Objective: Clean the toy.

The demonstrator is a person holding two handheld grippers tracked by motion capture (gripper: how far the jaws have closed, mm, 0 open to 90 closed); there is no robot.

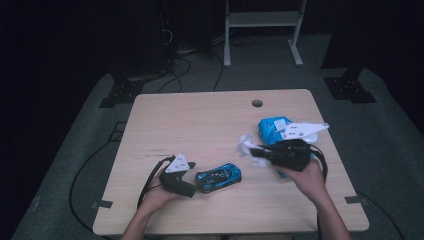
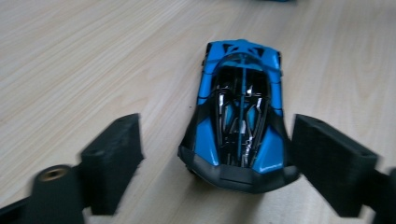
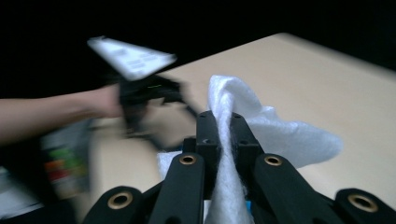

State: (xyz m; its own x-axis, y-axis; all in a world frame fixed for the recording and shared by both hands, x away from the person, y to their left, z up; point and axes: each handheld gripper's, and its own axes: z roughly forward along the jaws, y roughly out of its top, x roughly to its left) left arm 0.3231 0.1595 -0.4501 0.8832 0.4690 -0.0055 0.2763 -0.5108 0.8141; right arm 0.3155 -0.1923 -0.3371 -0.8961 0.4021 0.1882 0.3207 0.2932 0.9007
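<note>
Near the table's front edge, the left gripper point(image 1: 192, 176) straddles the glossy blue-and-black toy car point(image 1: 218, 176), jaws apart, not yet gripping. Toward the right edge, the right gripper point(image 1: 256, 151) is clamped on a crumpled white wipe point(image 1: 246, 145). Probably steadying comes next, then wiping.

Toy car point(image 2: 238, 126) sits on table point(image 1: 200, 120) betw. left gripper's point(image 2: 217, 158) fingers point(image 2: 114, 158); wipe point(image 3: 233, 121) pinched betw. right gripper's point(image 3: 223, 135) fingers, above table.
</note>
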